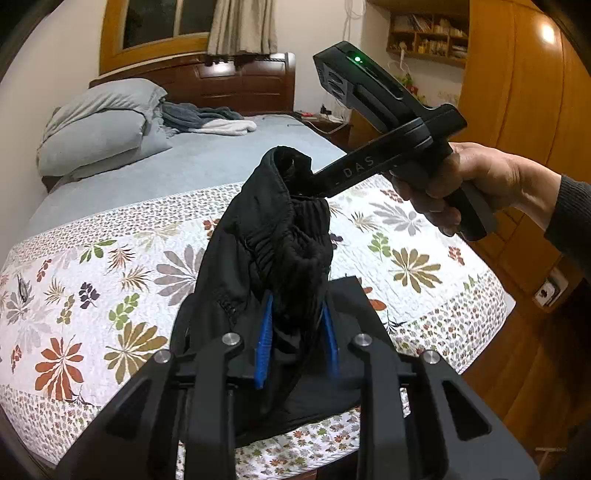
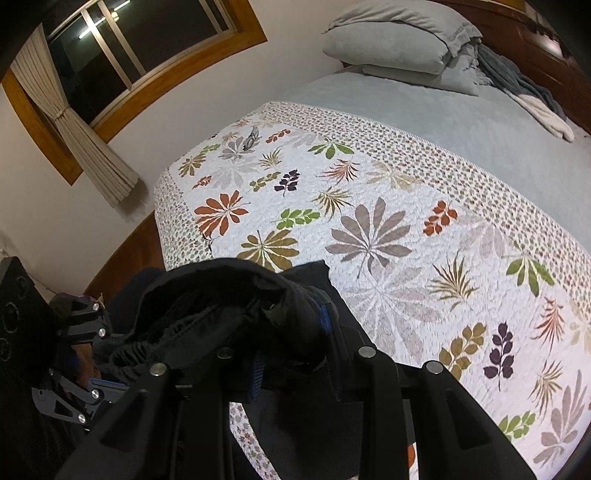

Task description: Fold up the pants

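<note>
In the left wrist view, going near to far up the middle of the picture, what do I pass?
Left hand-held gripper, closed on the black pants → right hand-held gripper, pinching the far end of the pants → grey bedsheet → white towel → wooden headboard → curtain.

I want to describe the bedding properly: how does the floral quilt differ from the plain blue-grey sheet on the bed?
The floral quilt is white with coloured leaf prints and a speckled border; the blue-grey sheet is one plain colour. The quilt covers the near end of the bed, while the sheet lies bare at the far end, by the pillows. The quilt looks puckered with stitching; the sheet looks smoother. Both lie flat on the same bed.
</note>
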Tool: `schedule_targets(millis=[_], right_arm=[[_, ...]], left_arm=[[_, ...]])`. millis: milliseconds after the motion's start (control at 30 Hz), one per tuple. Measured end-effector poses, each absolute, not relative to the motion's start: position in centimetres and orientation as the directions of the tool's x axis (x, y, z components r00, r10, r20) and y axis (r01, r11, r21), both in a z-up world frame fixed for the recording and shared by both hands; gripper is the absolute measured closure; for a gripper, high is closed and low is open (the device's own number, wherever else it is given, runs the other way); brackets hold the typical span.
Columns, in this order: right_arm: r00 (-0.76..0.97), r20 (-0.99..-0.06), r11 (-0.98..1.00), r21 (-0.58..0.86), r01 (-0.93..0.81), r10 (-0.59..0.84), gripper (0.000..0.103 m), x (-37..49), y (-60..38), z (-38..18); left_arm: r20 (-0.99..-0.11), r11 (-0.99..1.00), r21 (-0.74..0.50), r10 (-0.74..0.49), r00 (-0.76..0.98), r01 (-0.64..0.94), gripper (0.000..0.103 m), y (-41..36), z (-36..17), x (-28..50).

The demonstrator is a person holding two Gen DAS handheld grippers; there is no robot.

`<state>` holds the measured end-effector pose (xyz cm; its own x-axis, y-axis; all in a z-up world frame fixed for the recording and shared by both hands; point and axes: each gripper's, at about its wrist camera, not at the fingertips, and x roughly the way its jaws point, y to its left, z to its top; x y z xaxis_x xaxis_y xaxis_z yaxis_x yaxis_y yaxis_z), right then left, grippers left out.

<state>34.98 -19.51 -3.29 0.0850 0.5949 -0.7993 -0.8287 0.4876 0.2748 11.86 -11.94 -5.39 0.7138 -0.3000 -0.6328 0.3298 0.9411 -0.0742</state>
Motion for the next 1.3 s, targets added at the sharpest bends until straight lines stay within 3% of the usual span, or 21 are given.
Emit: schedule_targets(millis=[300, 1300], right_arm=[[0.099, -0.798, 0.487, 0.260, -0.834, 0.595, 0.074, 35.1, -22.9, -6.4], [0.053, -0.843, 0.473, 0.247, -0.846, 0.535, 0.075, 36.7, -27.5, -13.5]], left_arm=[[-0.676, 0.925, -0.040, -0.304, 0.671, 0.379, 0.081, -15.5, -7.7, 12.4], [-0.780, 0.889, -0.112, -0.355, 0.515, 0.444, 0.082, -20.6, -14.8, 15.0]])
